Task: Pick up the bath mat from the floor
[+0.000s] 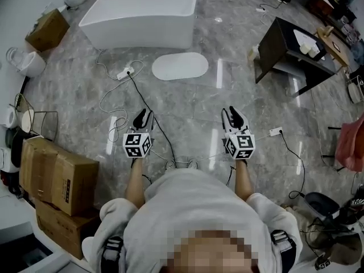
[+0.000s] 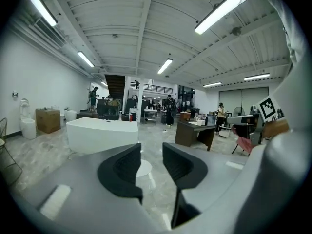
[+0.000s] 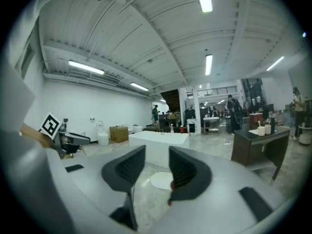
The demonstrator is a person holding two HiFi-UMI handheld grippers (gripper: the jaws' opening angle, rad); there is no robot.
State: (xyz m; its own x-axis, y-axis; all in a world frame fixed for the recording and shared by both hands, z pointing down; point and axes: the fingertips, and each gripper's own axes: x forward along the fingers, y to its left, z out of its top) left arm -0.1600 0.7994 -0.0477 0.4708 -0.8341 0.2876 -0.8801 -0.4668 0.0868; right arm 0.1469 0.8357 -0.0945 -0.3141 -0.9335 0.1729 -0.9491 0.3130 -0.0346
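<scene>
The bath mat (image 1: 180, 66) is a white oval lying flat on the grey marble floor, just in front of the white bathtub (image 1: 142, 16). Both grippers are held out side by side well short of it, pointing toward it. My left gripper (image 1: 143, 117) has its jaws narrowly apart with nothing between them. My right gripper (image 1: 234, 114) is the same, a slim gap and empty. In the left gripper view the mat (image 2: 144, 168) shows through the gap of the gripper (image 2: 151, 152). In the right gripper view the mat (image 3: 161, 180) lies low between the jaws of the gripper (image 3: 157, 155).
A power strip (image 1: 125, 73) and loose cables trail across the floor between me and the mat. Cardboard boxes (image 1: 60, 178) are stacked at the left. A dark low table (image 1: 290, 50) stands at the right, with red fabric (image 1: 350, 144) at the right edge.
</scene>
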